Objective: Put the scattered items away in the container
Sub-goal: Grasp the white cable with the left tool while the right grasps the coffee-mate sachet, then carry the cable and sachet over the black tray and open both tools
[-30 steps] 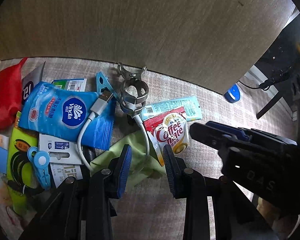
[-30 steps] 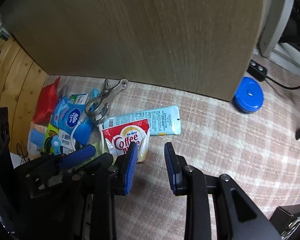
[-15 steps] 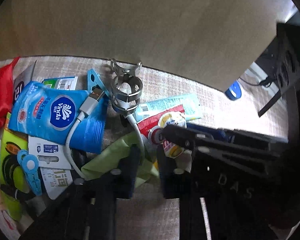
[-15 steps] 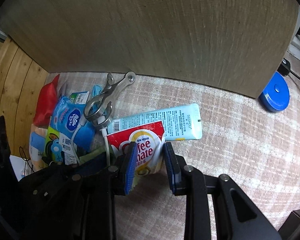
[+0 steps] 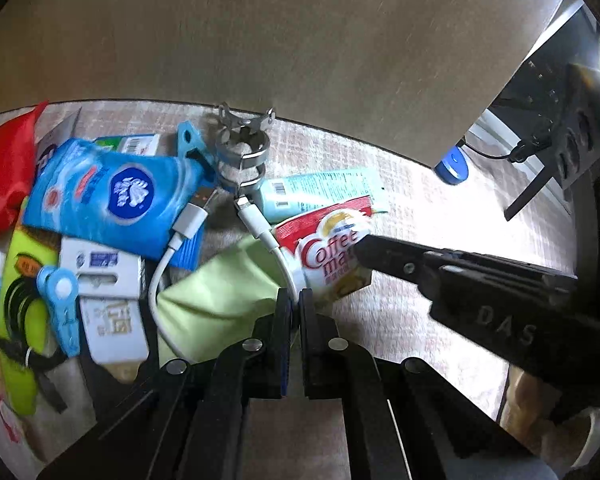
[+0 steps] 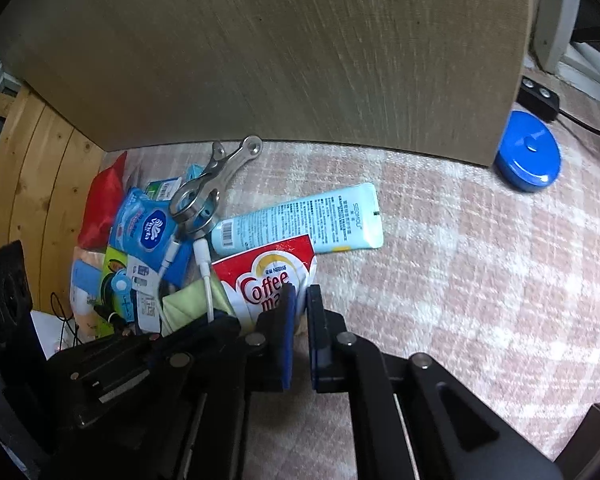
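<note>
A heap of small items lies on a checked cloth. My left gripper [image 5: 295,300] is shut on a white charging cable [image 5: 260,228] where it crosses a green cloth [image 5: 216,296]. My right gripper [image 6: 300,296] is shut on the lower edge of a red and white Coffee-mate sachet [image 6: 268,272]; in the left wrist view its black finger lies over that sachet [image 5: 328,248]. A light-blue tube [image 6: 300,220] sits just beyond the sachet. A metal clip [image 6: 204,192] rests on the cable's [image 6: 206,276] plug end. No container shows clearly.
A big brown board [image 6: 280,60] stands behind the heap. Left of it are a blue tissue pack [image 5: 112,200], a red packet [image 5: 4,176], cards and wooden planks [image 6: 32,160]. A blue round lid [image 6: 528,156] and a black power strip [image 6: 538,98] lie far right.
Both grippers went from open to shut. The left closed on the cable by the green cloth; the right moved forward to the sachet and closed on its edge.
</note>
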`<state>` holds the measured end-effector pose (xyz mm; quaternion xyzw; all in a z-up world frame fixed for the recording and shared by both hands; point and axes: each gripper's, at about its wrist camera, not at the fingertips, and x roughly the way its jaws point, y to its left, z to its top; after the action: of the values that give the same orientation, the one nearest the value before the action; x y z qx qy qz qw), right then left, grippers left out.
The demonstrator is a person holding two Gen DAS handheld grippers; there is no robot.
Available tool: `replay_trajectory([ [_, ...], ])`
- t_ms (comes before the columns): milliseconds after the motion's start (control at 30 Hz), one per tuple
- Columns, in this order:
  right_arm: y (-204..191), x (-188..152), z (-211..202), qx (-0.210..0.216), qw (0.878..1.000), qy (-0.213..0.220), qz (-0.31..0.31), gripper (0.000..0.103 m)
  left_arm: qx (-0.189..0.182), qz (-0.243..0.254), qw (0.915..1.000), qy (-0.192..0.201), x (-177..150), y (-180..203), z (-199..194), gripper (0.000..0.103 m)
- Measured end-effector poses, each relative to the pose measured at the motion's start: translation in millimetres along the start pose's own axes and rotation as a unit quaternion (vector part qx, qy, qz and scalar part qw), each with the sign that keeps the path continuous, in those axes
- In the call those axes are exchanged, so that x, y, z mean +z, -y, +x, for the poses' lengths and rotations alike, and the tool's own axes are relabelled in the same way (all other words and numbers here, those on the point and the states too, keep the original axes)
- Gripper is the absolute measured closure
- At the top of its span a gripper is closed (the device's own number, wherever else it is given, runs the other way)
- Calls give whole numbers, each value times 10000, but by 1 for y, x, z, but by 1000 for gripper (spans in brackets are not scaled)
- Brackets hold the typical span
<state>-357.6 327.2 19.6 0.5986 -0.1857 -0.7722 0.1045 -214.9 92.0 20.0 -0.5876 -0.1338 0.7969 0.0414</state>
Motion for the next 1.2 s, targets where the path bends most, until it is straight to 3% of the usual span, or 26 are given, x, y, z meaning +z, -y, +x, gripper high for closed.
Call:
replay_trajectory([
  [300,-2,-12,-31,30,9997,261,-29,99,88,84,9995,279,-9,11,-38,100],
  [567,19,-37,-80,-51,9985,547,39,99,-4,381,9977,567,-23,42,-80,100],
  [867,69,-78,-163,-285,9937,1036,317,99,-357,873,9927,758,-54,109,-116,100],
  [1200,154,-156,-253,-722,9816,1438,1029,99,-988,1751,9772,675,-111,219,-133,100],
])
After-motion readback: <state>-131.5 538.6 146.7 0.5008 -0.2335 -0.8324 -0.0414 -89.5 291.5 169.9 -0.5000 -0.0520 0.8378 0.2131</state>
